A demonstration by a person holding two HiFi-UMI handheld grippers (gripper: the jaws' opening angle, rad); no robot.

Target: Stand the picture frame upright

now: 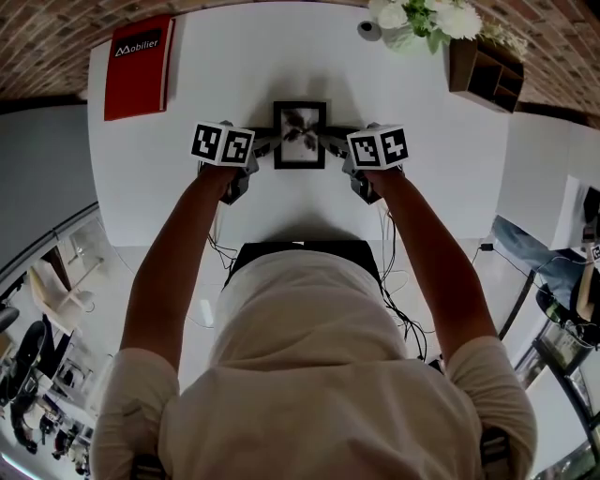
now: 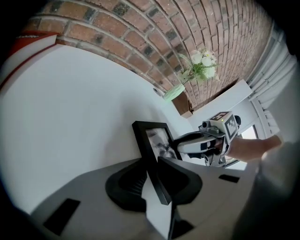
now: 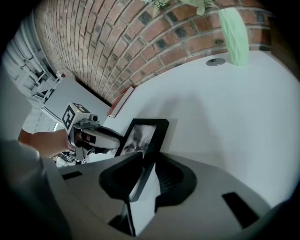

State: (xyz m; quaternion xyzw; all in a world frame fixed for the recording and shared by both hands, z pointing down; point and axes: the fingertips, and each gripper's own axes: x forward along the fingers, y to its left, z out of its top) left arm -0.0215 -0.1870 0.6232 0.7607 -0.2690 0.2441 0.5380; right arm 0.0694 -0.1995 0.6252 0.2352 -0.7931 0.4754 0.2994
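A black picture frame (image 1: 300, 135) holding a black-and-white print sits face up at the middle of the white table (image 1: 169, 197). My left gripper (image 1: 266, 143) clamps its left edge, and the black bar (image 2: 149, 149) runs between the jaws of the left gripper (image 2: 152, 165). My right gripper (image 1: 335, 142) clamps the opposite edge. In the right gripper view the frame (image 3: 143, 133) passes between the jaws of the right gripper (image 3: 147, 161). Each gripper shows in the other's view: the right gripper (image 2: 199, 143) and the left gripper (image 3: 101, 138). I cannot tell whether the frame is off the table.
A red book (image 1: 139, 64) lies at the table's far left. A green vase with white flowers (image 1: 422, 19) and a small round puck (image 1: 369, 29) stand at the back. A wooden organizer box (image 1: 486, 73) is at the far right. A brick wall (image 2: 154, 33) runs behind.
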